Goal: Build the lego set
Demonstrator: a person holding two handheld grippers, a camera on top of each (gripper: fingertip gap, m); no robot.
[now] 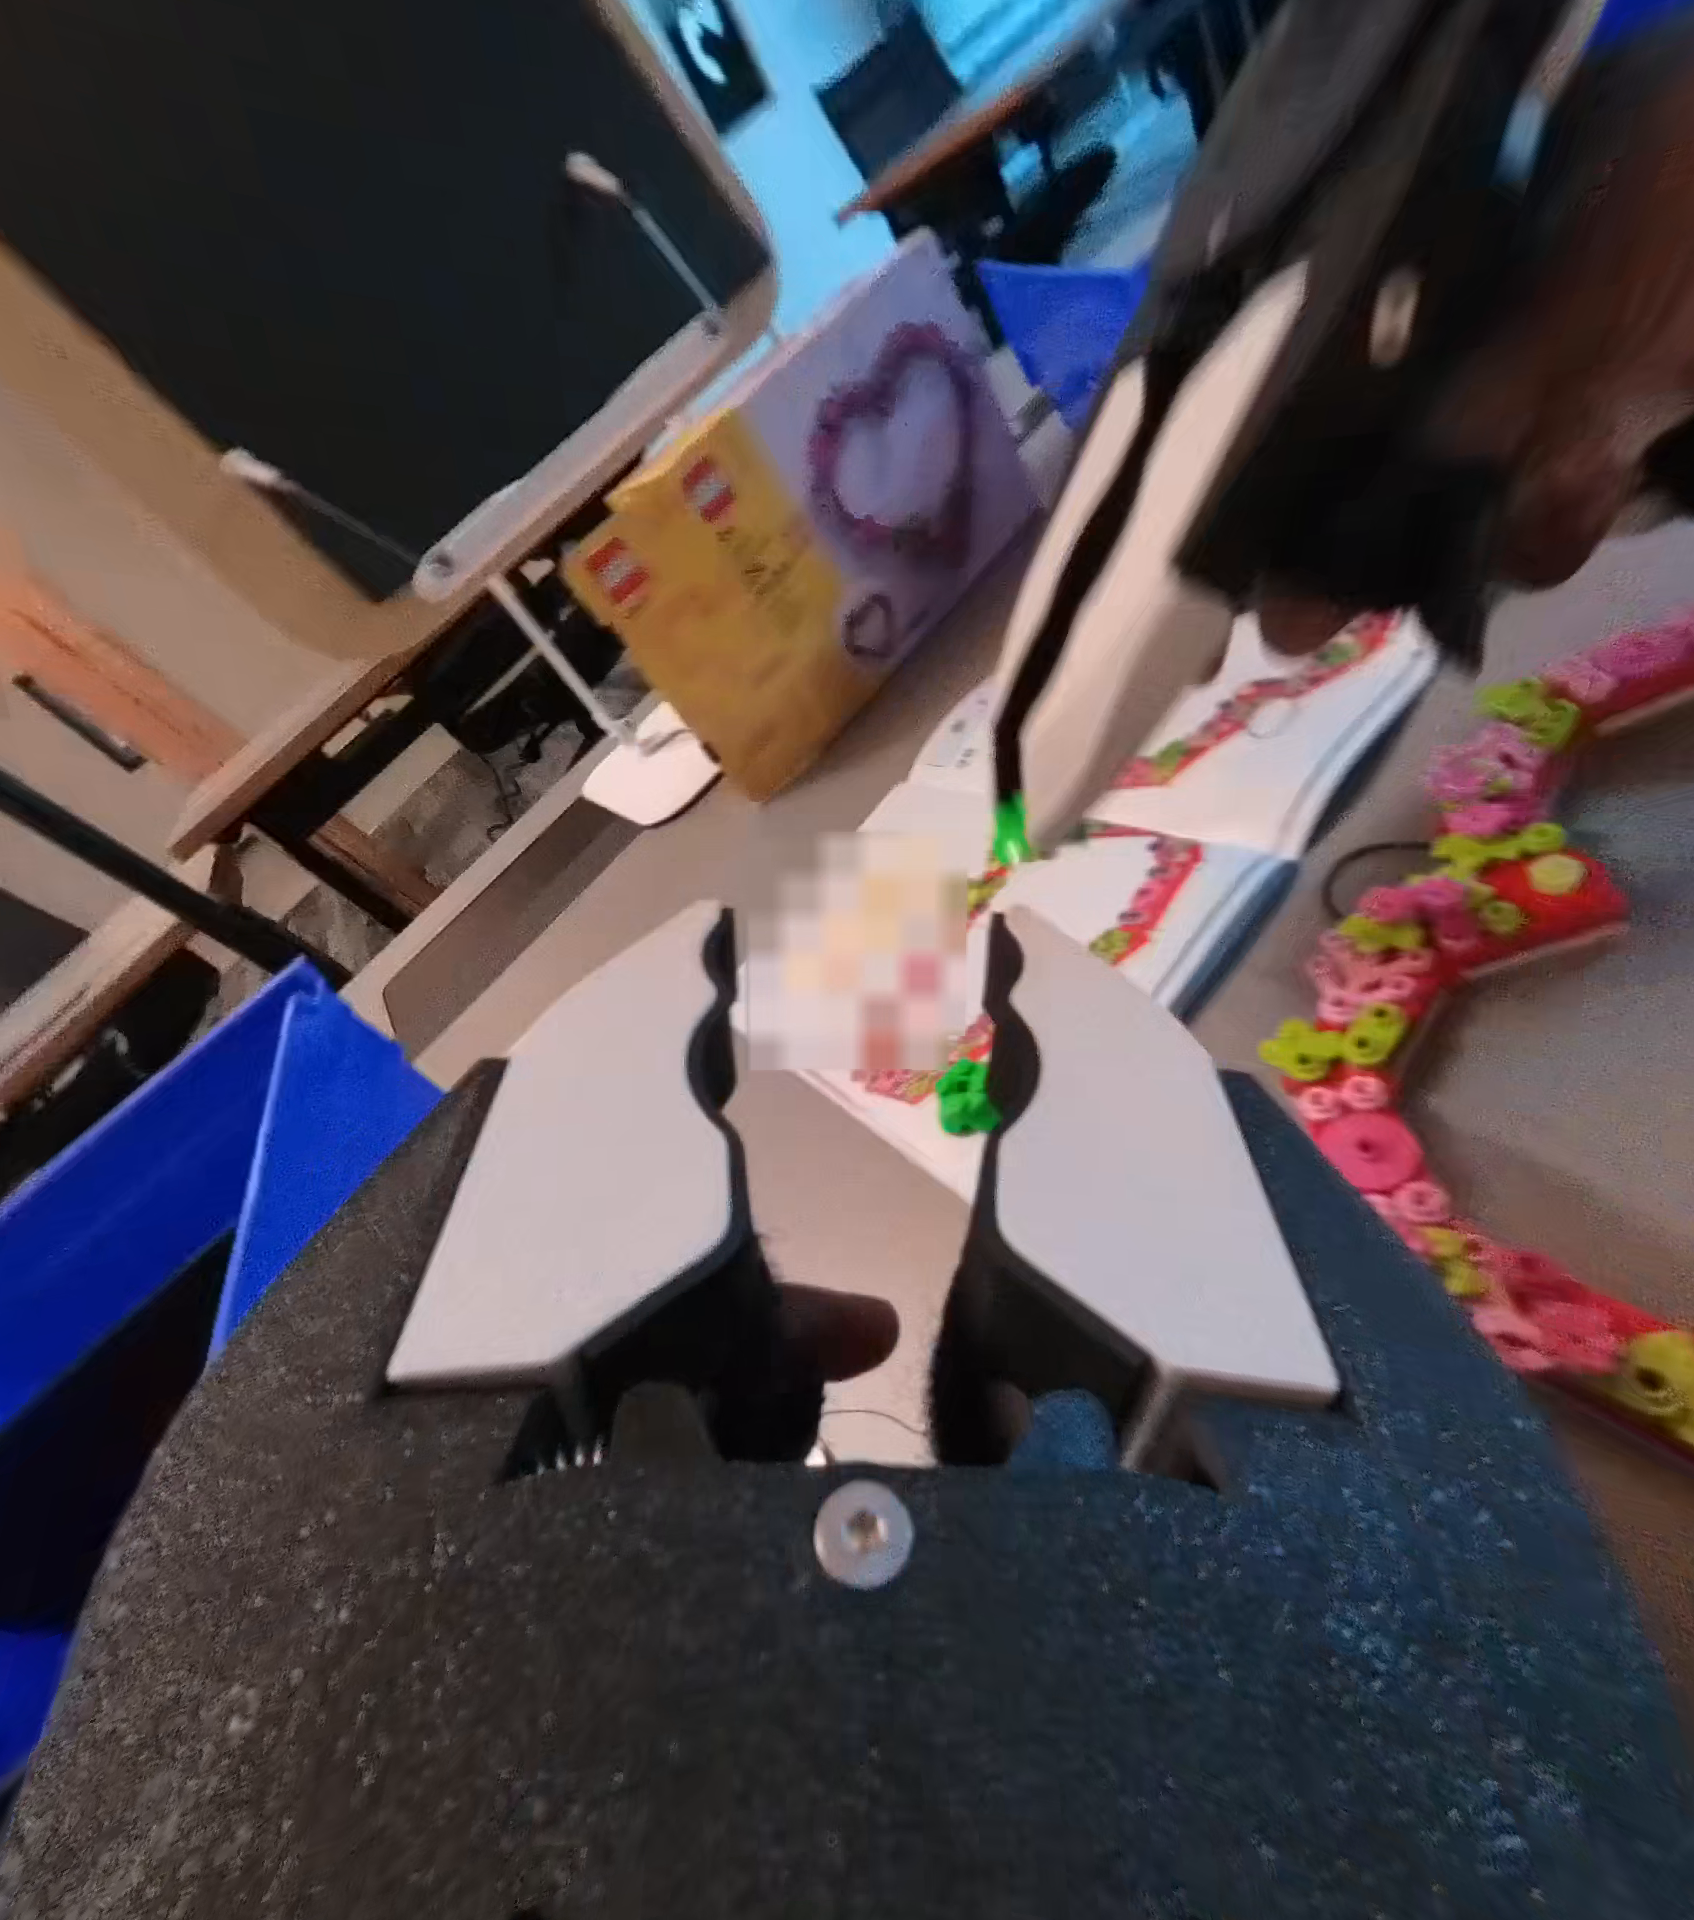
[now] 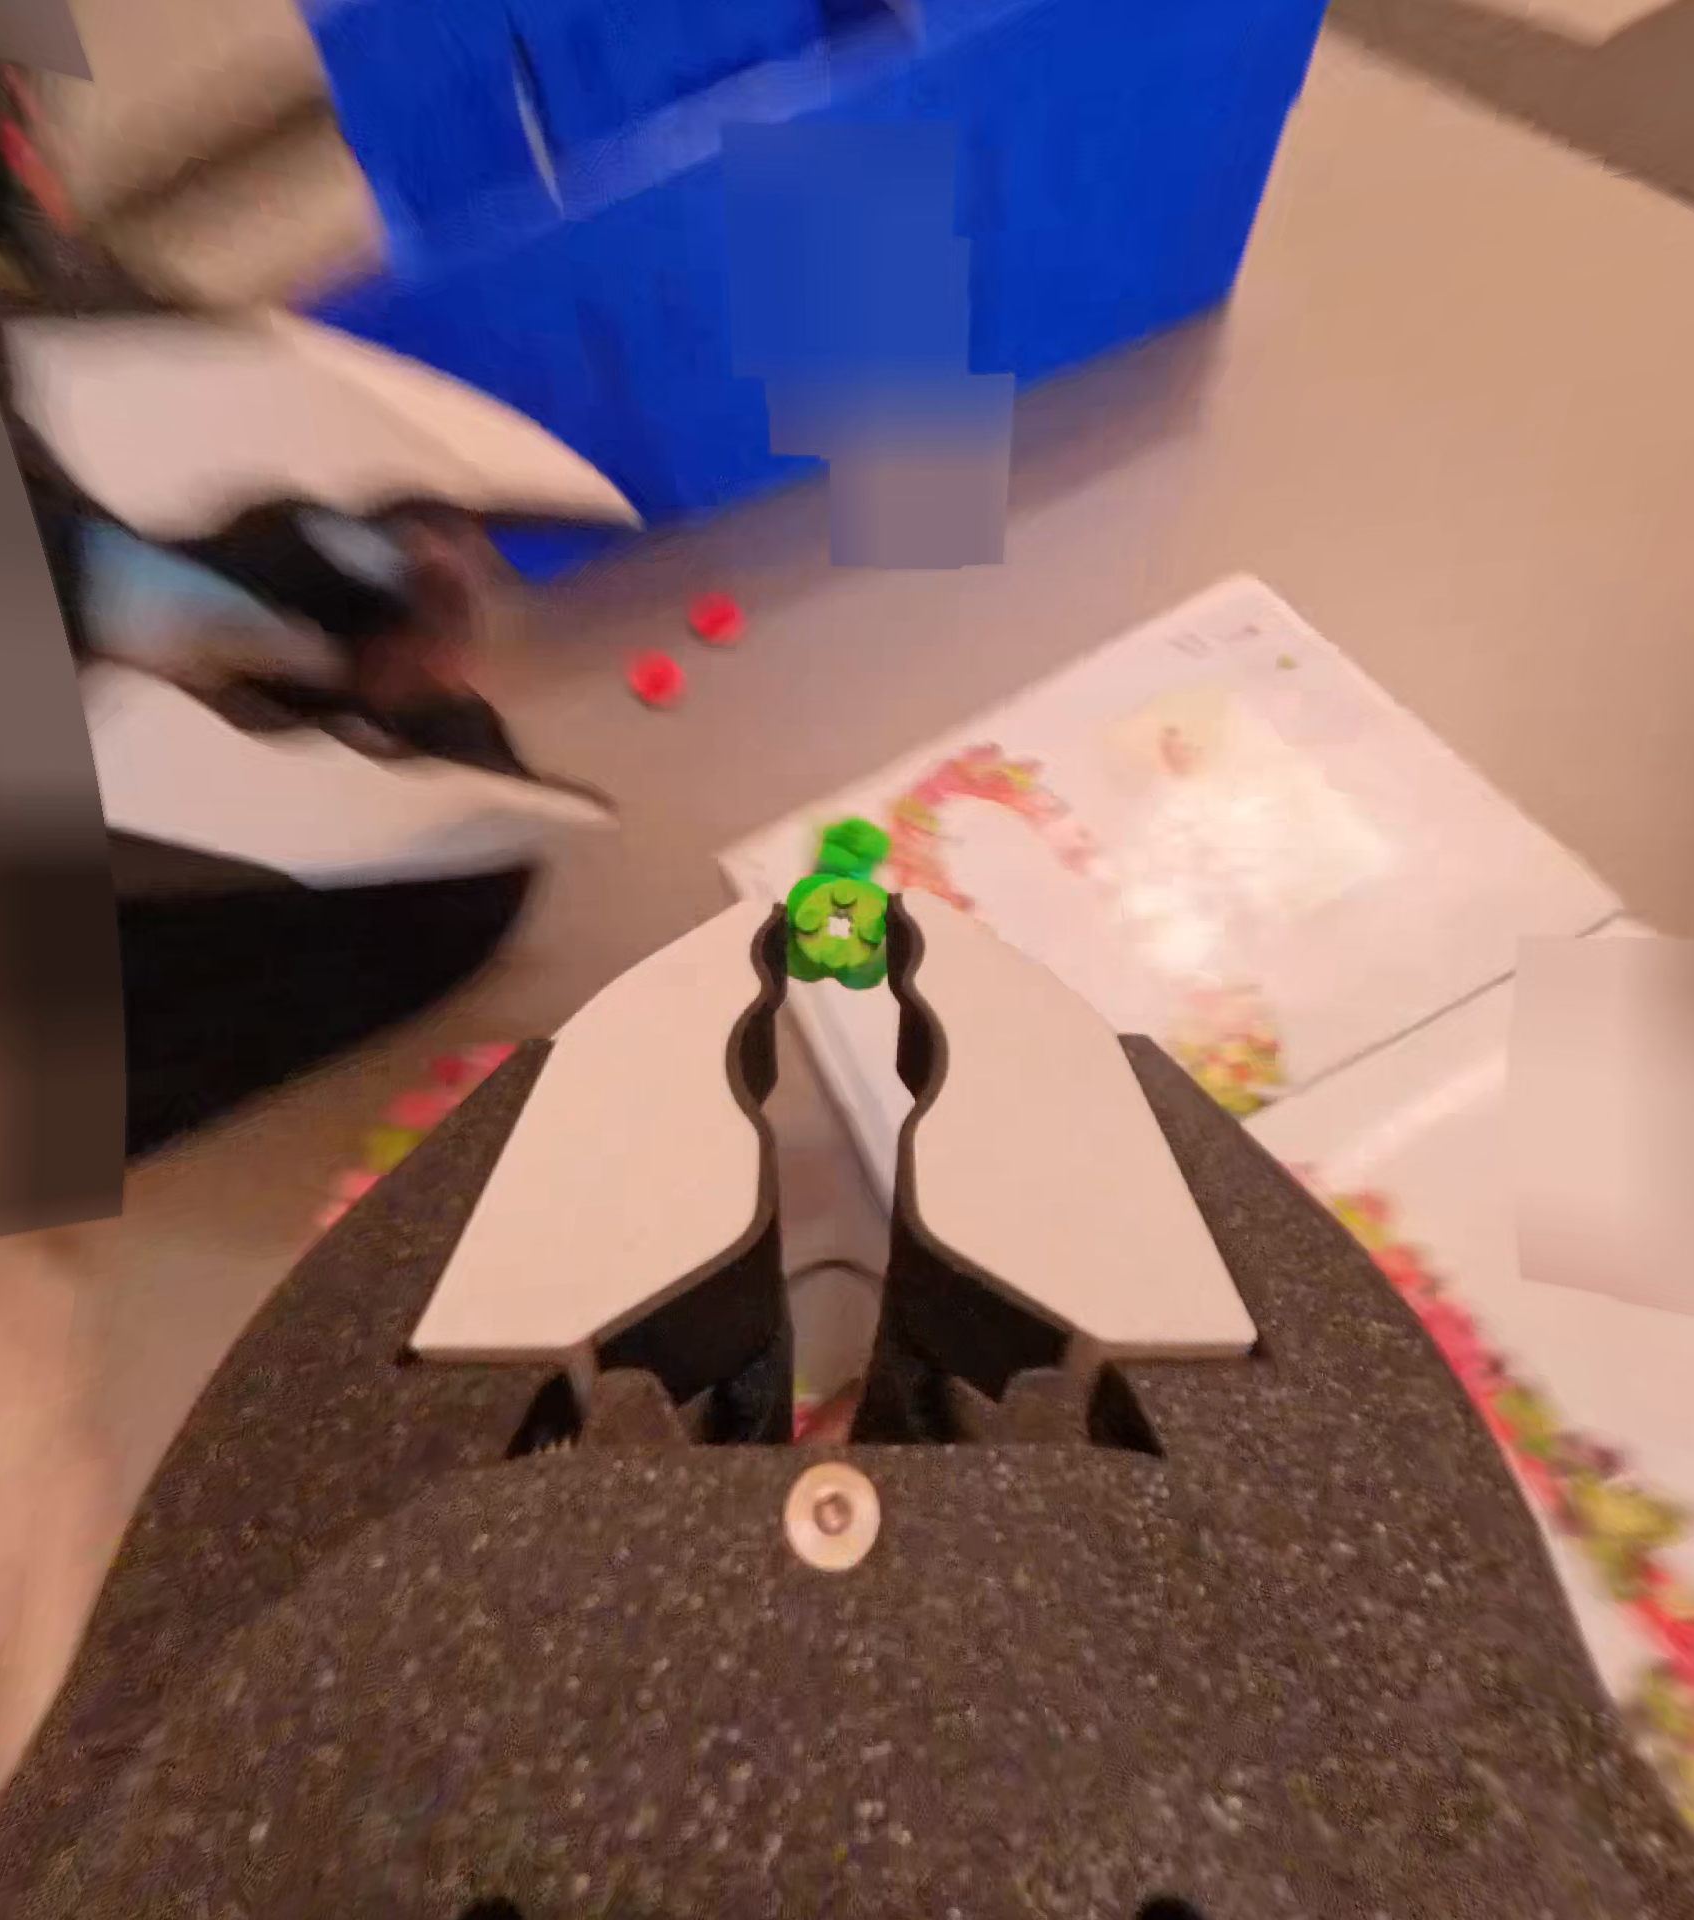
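Observation:
My right gripper (image 2: 830, 912) is shut on a small round green lego piece (image 2: 838, 940) and holds it above the open instruction booklet (image 2: 1238, 831). A second green piece (image 2: 853, 840) lies on the booklet just beyond it. In the left wrist view the right gripper (image 1: 1014, 805) comes down from the upper right with the green piece (image 1: 1011, 840) at its tips. My left gripper (image 1: 858, 935) is open and empty, low over the table, with the lying green piece (image 1: 968, 1096) beside its right finger. The red heart-shaped build (image 1: 1549, 904) with pink and lime flowers lies to the right.
A yellow and lilac lego box (image 1: 791, 582) stands behind the booklet (image 1: 1238, 779). A blue bin (image 1: 95, 1299) is close on the left and also shows in the right wrist view (image 2: 822, 208). Two red round pieces (image 2: 715, 618) lie on the table near the blurred left gripper (image 2: 614, 660).

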